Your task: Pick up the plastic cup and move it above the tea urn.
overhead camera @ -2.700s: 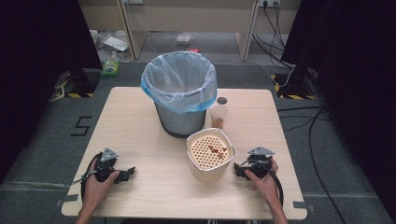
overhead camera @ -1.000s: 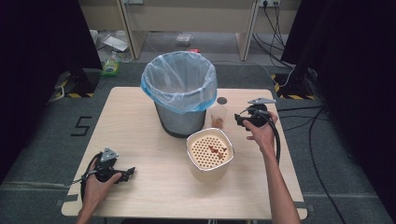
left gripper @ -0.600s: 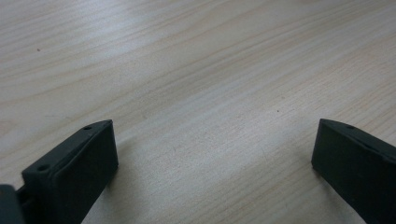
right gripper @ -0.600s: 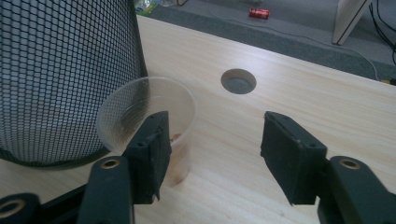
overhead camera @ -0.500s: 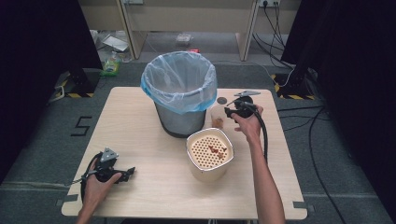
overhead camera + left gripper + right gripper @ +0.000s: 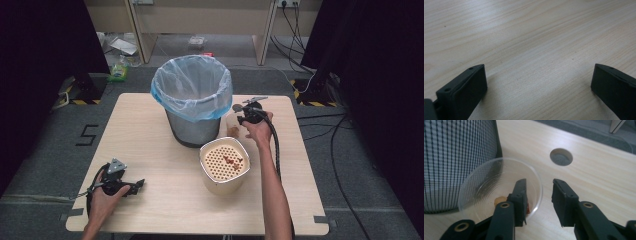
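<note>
Clear plastic cup rim sits between the right gripper's parted fingers; left gripper's fingers spread over bare table.

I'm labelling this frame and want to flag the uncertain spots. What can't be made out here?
- Scraps in the clear cup: the right gripper view has one finger in front of them; too small in the high view.
- Inside the bin: its pale blue liner screens the contents in the high view.
- Reddish bits on the perforated container: too small to identify.
</note>
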A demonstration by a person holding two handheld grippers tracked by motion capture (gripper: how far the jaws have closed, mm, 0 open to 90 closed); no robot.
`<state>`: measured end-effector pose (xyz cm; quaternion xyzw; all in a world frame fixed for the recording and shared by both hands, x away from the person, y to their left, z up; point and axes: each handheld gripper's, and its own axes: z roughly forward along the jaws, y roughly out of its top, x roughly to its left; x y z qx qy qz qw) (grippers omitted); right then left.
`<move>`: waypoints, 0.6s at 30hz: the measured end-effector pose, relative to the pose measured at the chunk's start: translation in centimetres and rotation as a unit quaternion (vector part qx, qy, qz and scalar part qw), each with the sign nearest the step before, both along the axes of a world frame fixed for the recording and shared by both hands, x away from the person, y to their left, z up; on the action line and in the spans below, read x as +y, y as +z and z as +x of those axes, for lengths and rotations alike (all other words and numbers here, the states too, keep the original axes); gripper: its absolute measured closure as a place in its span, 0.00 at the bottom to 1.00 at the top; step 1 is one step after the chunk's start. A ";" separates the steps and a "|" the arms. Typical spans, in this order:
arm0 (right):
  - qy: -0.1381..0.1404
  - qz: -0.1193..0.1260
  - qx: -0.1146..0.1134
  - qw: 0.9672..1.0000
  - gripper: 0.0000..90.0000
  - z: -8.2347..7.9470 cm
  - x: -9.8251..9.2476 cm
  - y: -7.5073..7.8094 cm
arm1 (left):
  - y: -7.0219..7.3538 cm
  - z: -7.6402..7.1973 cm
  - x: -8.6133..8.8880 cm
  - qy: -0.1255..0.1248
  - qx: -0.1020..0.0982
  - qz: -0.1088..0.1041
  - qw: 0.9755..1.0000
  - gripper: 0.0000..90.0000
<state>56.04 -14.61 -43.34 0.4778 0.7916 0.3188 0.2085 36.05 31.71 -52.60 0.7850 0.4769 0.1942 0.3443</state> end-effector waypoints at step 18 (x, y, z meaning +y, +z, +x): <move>0.039 -0.006 -0.036 0.999 0.96 -1.7 -0.8 0.0 | 0.0 -0.1 0.0 0.000 -0.001 0.003 1.000 0.00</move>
